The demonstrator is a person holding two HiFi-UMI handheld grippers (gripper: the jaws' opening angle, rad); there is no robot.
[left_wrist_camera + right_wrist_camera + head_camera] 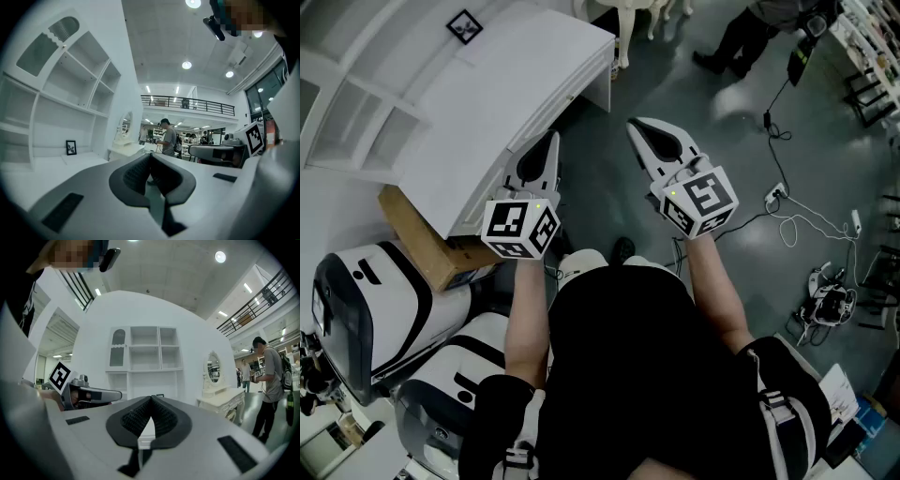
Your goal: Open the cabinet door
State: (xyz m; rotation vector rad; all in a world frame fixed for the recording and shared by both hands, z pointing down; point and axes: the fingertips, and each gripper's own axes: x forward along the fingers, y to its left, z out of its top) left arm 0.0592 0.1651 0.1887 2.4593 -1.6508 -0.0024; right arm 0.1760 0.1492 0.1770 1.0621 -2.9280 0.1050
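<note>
The white cabinet (487, 94) with open shelves stands at the upper left of the head view, and a small framed picture (464, 25) sits on its ledge. In the right gripper view the cabinet (145, 357) is straight ahead and some way off, with an arched door (118, 348) at its upper left. In the left gripper view the cabinet (70, 93) fills the left side. My left gripper (551, 136) (150, 155) is shut on nothing, close to the cabinet's edge without touching it. My right gripper (634, 124) (151, 398) is also shut on nothing, over the floor to its right.
A cardboard box (422, 239) and white-and-black machines (366, 309) sit at my left. Cables (797, 225) lie on the floor at right. A white dressing table with a mirror (220, 399) stands right of the cabinet, and a person (269, 380) stands beyond it.
</note>
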